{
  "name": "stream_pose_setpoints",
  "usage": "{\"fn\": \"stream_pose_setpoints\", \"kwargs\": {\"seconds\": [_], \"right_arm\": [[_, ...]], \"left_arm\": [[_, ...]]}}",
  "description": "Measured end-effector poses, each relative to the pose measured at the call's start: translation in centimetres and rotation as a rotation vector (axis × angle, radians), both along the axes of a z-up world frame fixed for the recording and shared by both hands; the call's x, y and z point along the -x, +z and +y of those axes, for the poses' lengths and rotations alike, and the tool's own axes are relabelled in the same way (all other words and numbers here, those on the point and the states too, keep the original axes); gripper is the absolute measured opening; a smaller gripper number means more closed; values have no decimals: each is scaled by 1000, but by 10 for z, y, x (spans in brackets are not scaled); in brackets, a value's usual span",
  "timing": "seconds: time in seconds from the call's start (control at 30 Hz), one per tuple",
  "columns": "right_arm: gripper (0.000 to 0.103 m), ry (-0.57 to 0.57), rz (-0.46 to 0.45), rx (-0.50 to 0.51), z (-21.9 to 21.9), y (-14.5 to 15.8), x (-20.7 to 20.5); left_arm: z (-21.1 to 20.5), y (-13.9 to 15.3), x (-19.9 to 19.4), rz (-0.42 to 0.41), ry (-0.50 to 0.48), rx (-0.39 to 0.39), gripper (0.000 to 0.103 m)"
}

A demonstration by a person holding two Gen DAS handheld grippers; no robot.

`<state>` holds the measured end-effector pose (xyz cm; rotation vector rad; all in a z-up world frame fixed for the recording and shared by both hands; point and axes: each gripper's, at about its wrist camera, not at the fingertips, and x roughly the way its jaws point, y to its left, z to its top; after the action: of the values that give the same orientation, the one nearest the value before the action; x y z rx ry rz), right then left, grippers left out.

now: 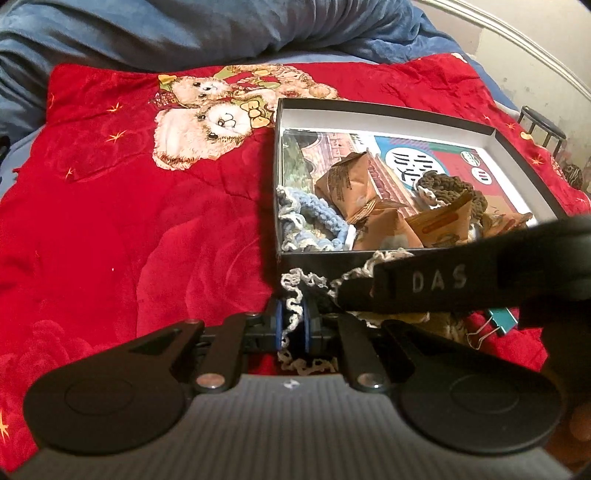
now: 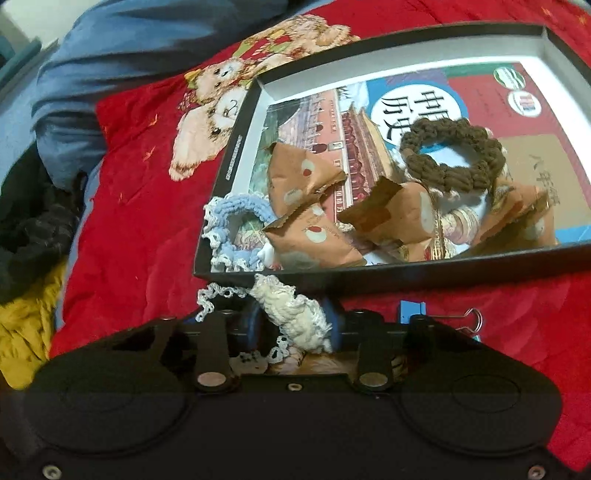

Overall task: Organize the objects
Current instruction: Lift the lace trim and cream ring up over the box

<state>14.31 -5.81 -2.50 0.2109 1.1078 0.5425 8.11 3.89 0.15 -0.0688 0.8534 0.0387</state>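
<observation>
A black box (image 1: 314, 254) (image 2: 369, 278) lies on a red bear blanket (image 1: 129, 203) (image 2: 129, 221). It holds a book, brown snack packets (image 1: 351, 184) (image 2: 314, 240), a blue crochet scrunchie (image 1: 310, 221) (image 2: 236, 221) and a brown crochet scrunchie (image 1: 447, 184) (image 2: 450, 155). My left gripper (image 1: 294, 328) is shut on the lace edge of a cream crochet scrunchie (image 1: 291, 314) in front of the box. My right gripper (image 2: 295, 325) is shut on the same cream scrunchie (image 2: 291, 314). The right gripper's body (image 1: 424, 284) crosses the left wrist view.
A teal binder clip (image 1: 498, 321) (image 2: 436, 314) lies on the blanket right of the grippers. A blue duvet (image 1: 184, 29) (image 2: 129, 55) lies beyond the blanket. Dark and yellow clothes (image 2: 26, 258) lie at the left. A black stool (image 1: 539, 127) stands far right.
</observation>
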Motion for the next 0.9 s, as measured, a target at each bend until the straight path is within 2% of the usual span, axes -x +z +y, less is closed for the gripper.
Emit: {"fn": "stream_pose_setpoints", "kwargs": {"seconds": [0.2,0.37,0.5,0.7,0.9], "right_arm": [[18,14,-14,21,1,8,2],[15,19,-26,11,2,19,5],[14,27,-39,-45,-1,31,9],[14,82,-105,-126,-6,57,21],[14,42,-116,-196,-24,70,18]], "left_arm": [[3,1,0,-3,-5,17,13],[13,2,-1,5,21,98,13],[20,4,0,4,32,148,12],[21,21,17,-97,-21,159,12],[26,33,25,-172,-31,212,12]]}}
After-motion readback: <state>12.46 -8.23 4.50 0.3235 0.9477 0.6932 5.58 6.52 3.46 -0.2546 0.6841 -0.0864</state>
